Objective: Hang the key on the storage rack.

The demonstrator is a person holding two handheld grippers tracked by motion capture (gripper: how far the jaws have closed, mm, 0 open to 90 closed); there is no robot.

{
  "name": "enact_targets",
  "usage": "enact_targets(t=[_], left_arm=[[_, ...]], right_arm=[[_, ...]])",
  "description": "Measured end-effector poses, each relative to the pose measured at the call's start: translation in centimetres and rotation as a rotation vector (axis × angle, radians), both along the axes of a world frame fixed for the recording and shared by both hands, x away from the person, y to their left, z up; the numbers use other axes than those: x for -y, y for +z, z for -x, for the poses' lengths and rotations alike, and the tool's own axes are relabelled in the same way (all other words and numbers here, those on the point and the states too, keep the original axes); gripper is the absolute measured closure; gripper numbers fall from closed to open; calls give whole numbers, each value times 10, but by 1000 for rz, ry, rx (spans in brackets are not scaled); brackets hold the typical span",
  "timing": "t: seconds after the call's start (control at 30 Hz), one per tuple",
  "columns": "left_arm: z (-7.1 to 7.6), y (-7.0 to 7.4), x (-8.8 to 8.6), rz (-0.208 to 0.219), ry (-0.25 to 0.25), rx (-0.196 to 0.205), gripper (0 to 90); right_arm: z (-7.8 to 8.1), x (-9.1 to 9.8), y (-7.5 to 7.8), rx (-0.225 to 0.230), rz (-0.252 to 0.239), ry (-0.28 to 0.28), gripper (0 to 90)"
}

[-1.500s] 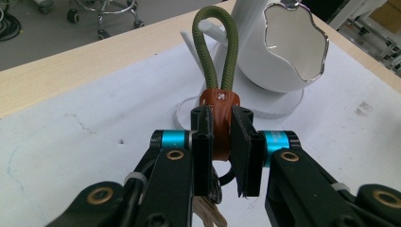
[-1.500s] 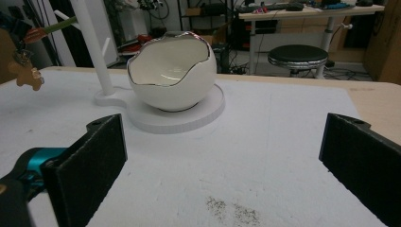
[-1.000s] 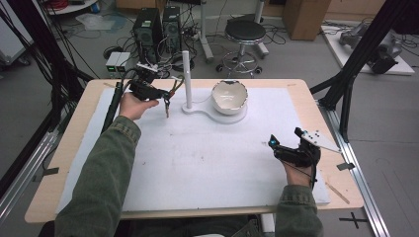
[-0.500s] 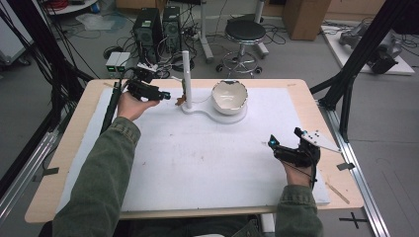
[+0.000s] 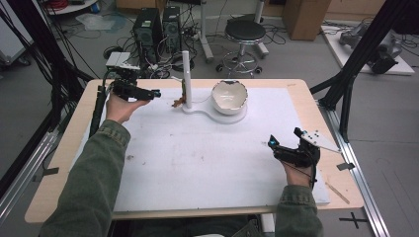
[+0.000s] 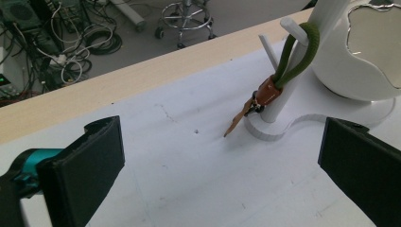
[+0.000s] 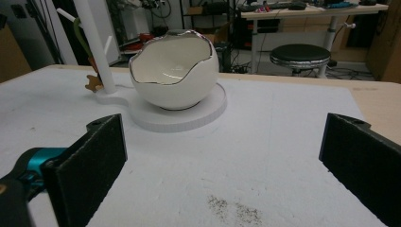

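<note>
A green cord loop with a brown leather tag (image 6: 267, 91) hangs from a peg on the white post (image 5: 187, 79) of a stand. An egg-shaped white bowl (image 5: 229, 96) sits on the same stand's round base. My left gripper (image 5: 157, 92) hovers left of the post, apart from the cord (image 5: 181, 97). Its jaws have just been opening and hold nothing; in the left gripper view, the left gripper (image 6: 220, 175) is wide open over the bare mat. My right gripper (image 5: 271, 143) rests open near the front right, and in the right gripper view it (image 7: 222, 161) faces the bowl (image 7: 172, 71).
A white mat (image 5: 197, 163) covers most of the wooden table. A thin wooden stick (image 5: 339, 192) lies at the table's right front edge. Behind the table stand a stool (image 5: 245, 34) and computer towers (image 5: 158, 27). Black frame poles (image 5: 353, 64) flank the table.
The left gripper drew back to the left from the post and opened its jaws, leaving the cord hanging on the peg. The right gripper stayed still.
</note>
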State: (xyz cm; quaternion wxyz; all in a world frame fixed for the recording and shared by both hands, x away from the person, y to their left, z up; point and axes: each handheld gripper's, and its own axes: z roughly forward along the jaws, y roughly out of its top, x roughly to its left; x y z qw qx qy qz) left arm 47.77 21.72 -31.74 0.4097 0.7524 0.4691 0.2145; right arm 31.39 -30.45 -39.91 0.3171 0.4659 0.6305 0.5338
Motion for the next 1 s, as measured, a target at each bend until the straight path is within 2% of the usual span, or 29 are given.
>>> enact_targets(t=[0.1,0.27,0.37,0.73,1.0], left_arm=[[5,2,-7,12,-10,16,16],[12,4,-13,10,5,41,16],[16,3,-15,19,4,36,16],[34,5,-22,27,-9,79,16],[47,3,-31,35,-8,85,16]], right_arm=[[0,0,0,0,2,2,6],[0,-1,0,-1,2,4,6],[0,-2,0,-2,3,6,6],[0,-1,0,-3,5,4,6],[0,-2,0,-3,4,4,6]])
